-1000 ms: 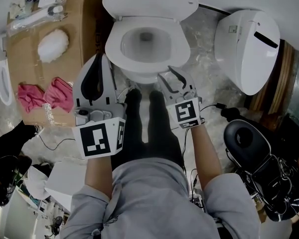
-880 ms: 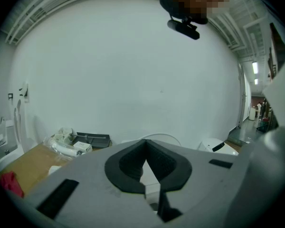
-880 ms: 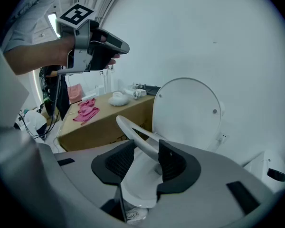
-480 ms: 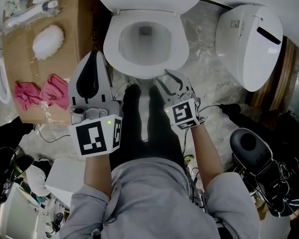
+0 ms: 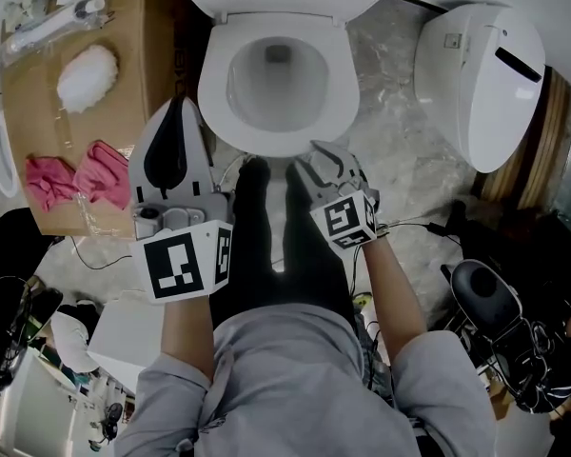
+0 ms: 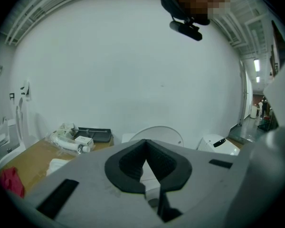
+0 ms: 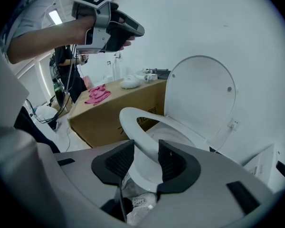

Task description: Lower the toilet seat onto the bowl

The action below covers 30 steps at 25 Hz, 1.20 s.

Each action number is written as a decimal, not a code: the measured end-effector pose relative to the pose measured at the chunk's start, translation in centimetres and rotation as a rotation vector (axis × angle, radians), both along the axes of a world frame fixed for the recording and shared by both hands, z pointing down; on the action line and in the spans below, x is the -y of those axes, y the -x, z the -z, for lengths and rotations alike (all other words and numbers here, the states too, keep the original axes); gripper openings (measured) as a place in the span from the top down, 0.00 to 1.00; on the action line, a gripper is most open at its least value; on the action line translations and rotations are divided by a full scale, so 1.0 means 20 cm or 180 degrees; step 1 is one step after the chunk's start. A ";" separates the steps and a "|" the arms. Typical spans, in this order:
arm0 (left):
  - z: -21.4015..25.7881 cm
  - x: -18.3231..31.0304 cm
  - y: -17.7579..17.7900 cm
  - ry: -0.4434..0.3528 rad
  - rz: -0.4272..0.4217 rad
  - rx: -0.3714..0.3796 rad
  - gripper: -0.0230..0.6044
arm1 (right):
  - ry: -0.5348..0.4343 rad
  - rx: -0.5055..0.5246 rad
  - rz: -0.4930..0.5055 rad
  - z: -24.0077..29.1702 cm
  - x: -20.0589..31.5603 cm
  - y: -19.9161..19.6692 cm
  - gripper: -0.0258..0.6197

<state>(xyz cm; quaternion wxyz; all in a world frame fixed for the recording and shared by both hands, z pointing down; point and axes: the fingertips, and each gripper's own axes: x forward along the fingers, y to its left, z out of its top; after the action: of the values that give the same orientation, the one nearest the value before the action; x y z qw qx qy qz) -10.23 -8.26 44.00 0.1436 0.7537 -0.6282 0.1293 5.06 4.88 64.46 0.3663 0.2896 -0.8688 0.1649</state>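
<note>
Right gripper (image 7: 146,148) clamped on the front rim of the toilet seat (image 7: 129,120). The seat lies low over the bowl (image 7: 175,136), possibly resting on it; lid (image 7: 199,91) upright behind. Left gripper (image 6: 146,144) closed and empty, held left of the bowl.

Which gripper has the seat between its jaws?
The right gripper: the seat passes between its jaws. The left gripper is shut and empty, held up in the air.

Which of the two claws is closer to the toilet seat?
Right. The right claw has its jaws on the front edge of the toilet seat; the left claw is held up left of the bowl, touching nothing.
</note>
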 end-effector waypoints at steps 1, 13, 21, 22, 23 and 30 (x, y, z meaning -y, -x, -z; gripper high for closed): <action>0.00 0.00 0.00 0.0004 0.0002 0.0001 0.96 | 0.0018 -0.0011 0.0010 -0.01 -0.01 0.00 0.73; -0.09 -0.04 0.02 0.0059 0.0030 0.0012 0.96 | 0.0167 -0.0129 0.0110 -0.18 -0.13 0.00 0.73; -0.14 -0.07 0.04 0.0105 0.0050 0.0024 0.96 | 0.0347 -0.0245 0.0136 -0.32 -0.22 0.00 0.73; -0.15 -0.07 0.04 0.0108 0.0053 0.0026 0.96 | 0.0361 -0.0259 0.0136 -0.34 -0.23 0.00 0.73; -0.15 -0.08 0.05 0.0113 0.0055 0.0029 0.96 | 0.0375 -0.0272 0.0139 -0.35 -0.23 0.00 0.73; -0.19 -0.10 0.07 0.0135 0.0055 0.0055 0.96 | 0.0477 -0.0362 0.0208 -0.46 -0.29 0.00 0.73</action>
<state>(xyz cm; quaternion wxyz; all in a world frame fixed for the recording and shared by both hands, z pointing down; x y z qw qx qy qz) -11.65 -6.21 47.80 0.1553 0.7438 -0.6331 0.1479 4.99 10.63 73.59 0.4409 0.2418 -0.8408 0.2007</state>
